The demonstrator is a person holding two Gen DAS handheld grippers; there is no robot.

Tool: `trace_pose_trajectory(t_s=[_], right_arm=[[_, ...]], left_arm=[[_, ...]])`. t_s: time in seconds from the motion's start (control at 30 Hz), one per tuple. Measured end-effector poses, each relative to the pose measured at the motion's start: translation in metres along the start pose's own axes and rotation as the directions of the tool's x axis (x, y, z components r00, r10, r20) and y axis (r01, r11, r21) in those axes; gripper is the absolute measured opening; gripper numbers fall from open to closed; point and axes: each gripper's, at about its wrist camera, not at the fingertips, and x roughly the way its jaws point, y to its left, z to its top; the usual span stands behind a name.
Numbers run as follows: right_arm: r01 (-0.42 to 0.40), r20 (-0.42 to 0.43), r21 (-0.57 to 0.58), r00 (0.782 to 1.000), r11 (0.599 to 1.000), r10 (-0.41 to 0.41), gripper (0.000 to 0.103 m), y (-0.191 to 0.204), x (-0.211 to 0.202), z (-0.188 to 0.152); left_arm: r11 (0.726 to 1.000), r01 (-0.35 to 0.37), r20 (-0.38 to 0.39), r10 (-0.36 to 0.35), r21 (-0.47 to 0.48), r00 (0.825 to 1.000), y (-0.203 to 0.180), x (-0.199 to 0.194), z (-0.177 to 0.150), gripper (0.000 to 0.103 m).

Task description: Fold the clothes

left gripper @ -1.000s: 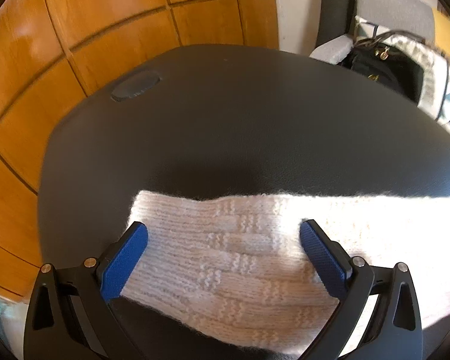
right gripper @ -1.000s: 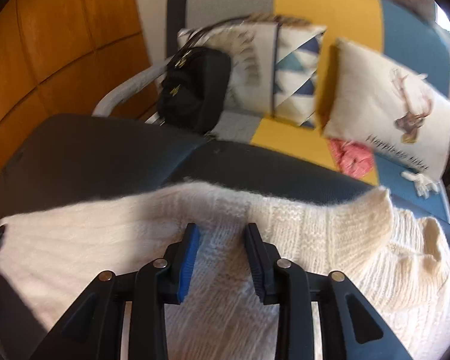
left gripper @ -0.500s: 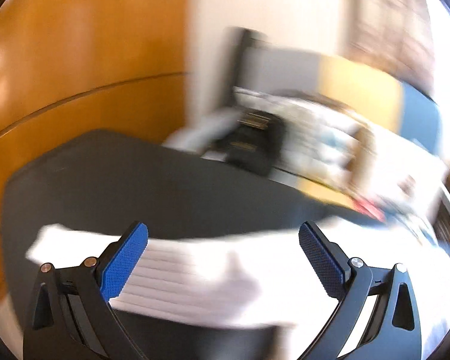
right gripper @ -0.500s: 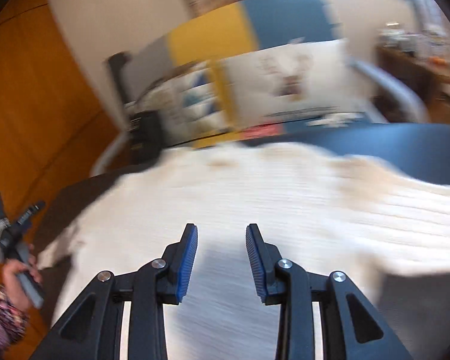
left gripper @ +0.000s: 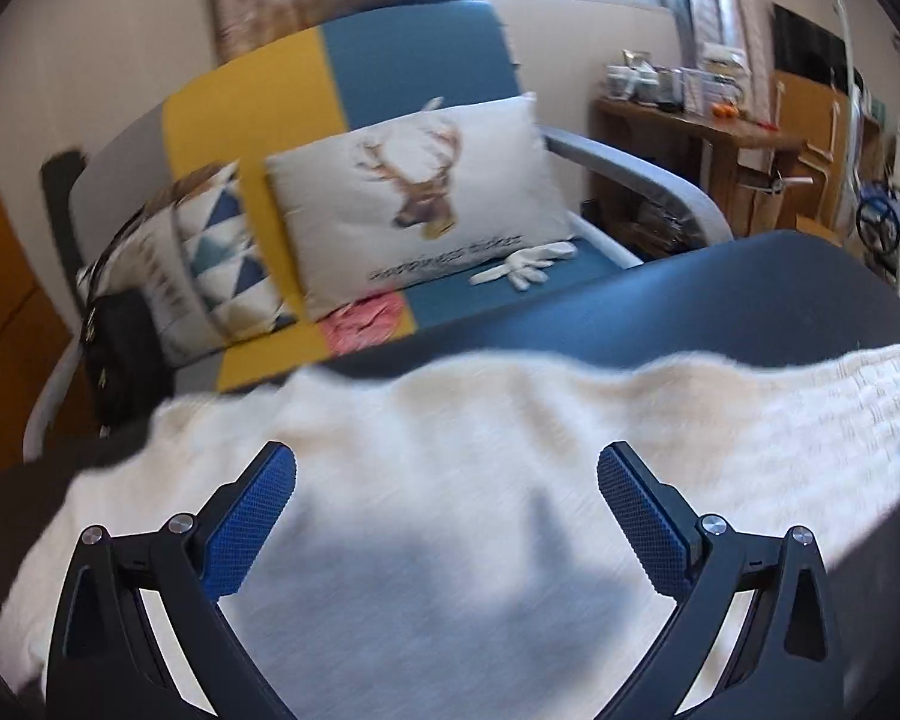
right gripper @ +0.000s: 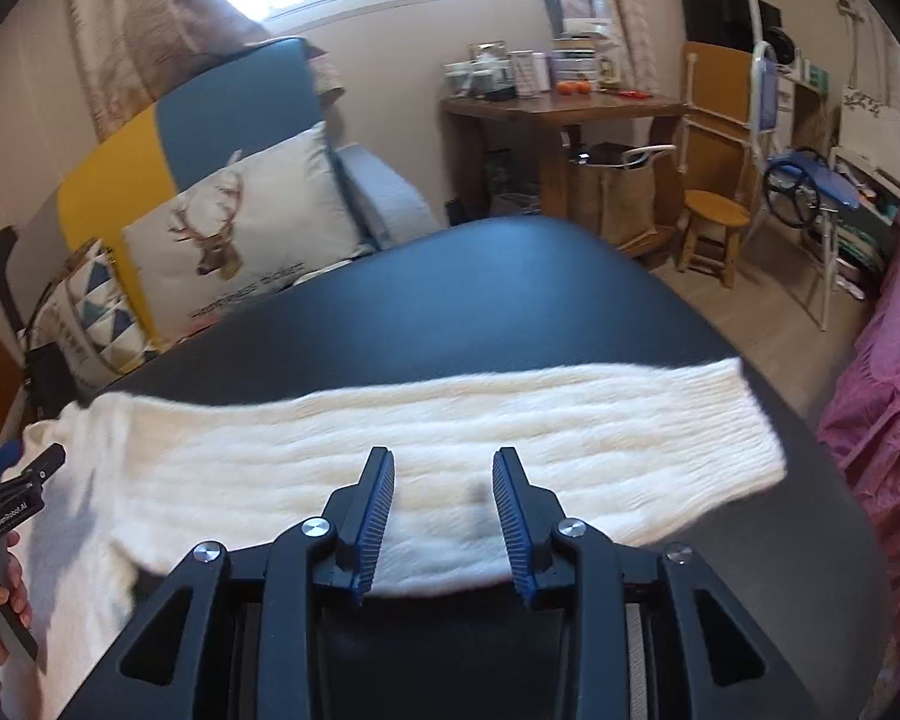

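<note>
A cream knitted sweater (left gripper: 480, 420) lies spread over the dark table (left gripper: 750, 294). My left gripper (left gripper: 447, 480) hovers over the sweater's body, open wide, nothing between its blue pads. In the right wrist view one long sleeve (right gripper: 510, 420) stretches flat across the table (right gripper: 510, 300) towards its right edge. My right gripper (right gripper: 444, 459) stands over the sleeve's near edge, its jaws partly apart and empty, so open. The left gripper (right gripper: 6, 480), held in a hand, shows at the far left above the sweater's body.
A blue and yellow sofa (left gripper: 420, 60) with a deer cushion (left gripper: 414, 192) and a black bag (left gripper: 120, 348) stands behind the table. A pink cloth (right gripper: 882, 360) hangs close on the right. Farther back are a wooden stool (right gripper: 714, 216) and desk (right gripper: 570, 108).
Both cameras swung right, from the wooden wall to the sofa and room. The grippers travelled along the sweater; the right one now stands over the outstretched sleeve. Neither jaw width changed visibly.
</note>
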Motion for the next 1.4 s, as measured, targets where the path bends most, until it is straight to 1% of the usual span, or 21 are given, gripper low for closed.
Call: trace_pose_trajectory(t_s=[0.07,0.13,0.2,0.27,0.37,0.4,0.43,0.47,0.5,0.53,0.63,0.73,0.87,0.97,1.0,1.07,1.13,1.17,1.27,1.33,1.4], right_arm=[[0.013,-0.010,0.025,1.000,1.000,-0.013,0.034,-0.011,0.009,0.004],[0.025,-0.025,0.050,0.999,0.998,-0.024,0.034,-0.023,0.017,0.005],[0.070,-0.049,0.049,0.997,0.996,-0.067,0.034,-0.033,0.026,0.003],[0.107,-0.082,0.012,0.991,0.994,-0.106,0.034,-0.042,0.034,-0.003],[0.116,-0.044,-0.062,0.992,0.991,-0.119,0.032,-0.047,0.030,-0.012],[0.123,-0.043,-0.043,0.991,0.991,-0.125,0.032,-0.051,0.028,-0.013],[0.130,-0.041,-0.019,0.991,0.991,-0.131,0.030,-0.057,0.027,-0.014],[0.133,-0.038,0.019,0.991,0.991,-0.132,0.022,-0.065,0.025,-0.014],[0.129,-0.034,0.066,0.991,0.989,-0.127,0.017,-0.075,0.024,-0.014],[0.125,-0.030,0.112,0.992,0.986,-0.123,0.007,-0.084,0.023,-0.014],[0.120,-0.021,0.147,0.993,0.982,-0.118,0.006,-0.093,0.021,-0.015],[0.187,-0.017,0.084,0.982,0.979,-0.186,0.006,-0.081,0.024,-0.014],[0.201,-0.009,0.070,0.980,0.977,-0.201,0.006,-0.079,0.025,-0.017],[0.169,-0.011,0.086,0.986,0.982,-0.168,0.010,-0.082,0.025,-0.016],[0.141,-0.012,0.099,0.990,0.985,-0.141,0.011,-0.084,0.024,-0.015],[0.059,-0.020,0.135,0.998,0.989,-0.057,0.027,-0.090,0.022,-0.013],[0.021,-0.034,0.191,0.999,0.981,-0.014,0.027,-0.090,0.012,-0.012],[0.010,-0.010,0.219,1.000,0.976,-0.008,0.027,-0.088,0.002,-0.014],[-0.027,0.047,0.293,0.999,0.956,0.014,0.028,-0.081,-0.024,-0.020],[-0.051,0.016,0.316,0.999,0.948,0.049,0.029,-0.074,-0.027,-0.027],[-0.069,-0.024,0.325,0.996,0.943,0.081,0.029,-0.067,-0.024,-0.036]], left_arm=[[0.999,-0.004,-0.075,0.007,0.041,0.997,-0.022,0.022,0.007,0.102],[0.994,-0.043,-0.128,0.055,0.099,0.990,-0.036,0.042,0.005,0.103],[0.994,-0.053,-0.095,0.062,0.094,0.994,-0.037,0.044,0.005,0.103],[0.997,-0.036,-0.096,0.042,0.065,0.994,-0.033,0.048,0.006,0.103],[0.998,0.054,-0.137,-0.059,-0.036,0.989,-0.016,0.056,0.005,0.103],[0.993,0.087,-0.149,-0.097,-0.077,0.984,-0.009,0.059,0.004,0.103],[0.992,0.094,-0.150,-0.106,-0.088,0.983,-0.007,0.059,0.003,0.103],[0.991,0.096,-0.148,-0.109,-0.093,0.983,-0.006,0.059,0.003,0.103],[0.994,0.077,-0.140,-0.087,-0.073,0.986,-0.010,0.057,0.002,0.103],[0.997,0.053,-0.130,-0.059,-0.050,0.990,-0.015,0.055,0.002,0.103],[1.000,0.018,-0.109,-0.020,-0.018,0.994,-0.021,0.057,0.000,0.103],[0.999,0.026,-0.111,-0.029,-0.026,0.993,-0.019,0.059,0.001,0.103],[0.999,0.039,-0.128,-0.041,-0.022,0.991,-0.017,0.056,0.004,0.103],[0.995,0.096,-0.192,-0.093,0.008,0.977,-0.012,0.043,0.005,0.103],[0.995,0.102,-0.177,-0.099,0.010,0.979,-0.008,0.033,0.000,0.103],[0.993,0.119,-0.128,-0.117,0.009,0.985,0.004,0.008,-0.011,0.103],[0.992,0.126,-0.088,-0.126,-0.005,0.988,0.022,-0.013,-0.030,0.103],[0.992,0.123,-0.074,-0.124,-0.014,0.989,0.033,-0.023,-0.040,0.103],[0.996,0.064,-0.039,-0.067,-0.063,0.997,0.067,-0.043,-0.070,0.103],[0.991,-0.012,-0.025,0.009,-0.130,1.000,0.102,-0.059,-0.095,0.103],[0.979,-0.055,-0.028,0.050,-0.195,0.998,0.131,-0.071,-0.115,0.103]])
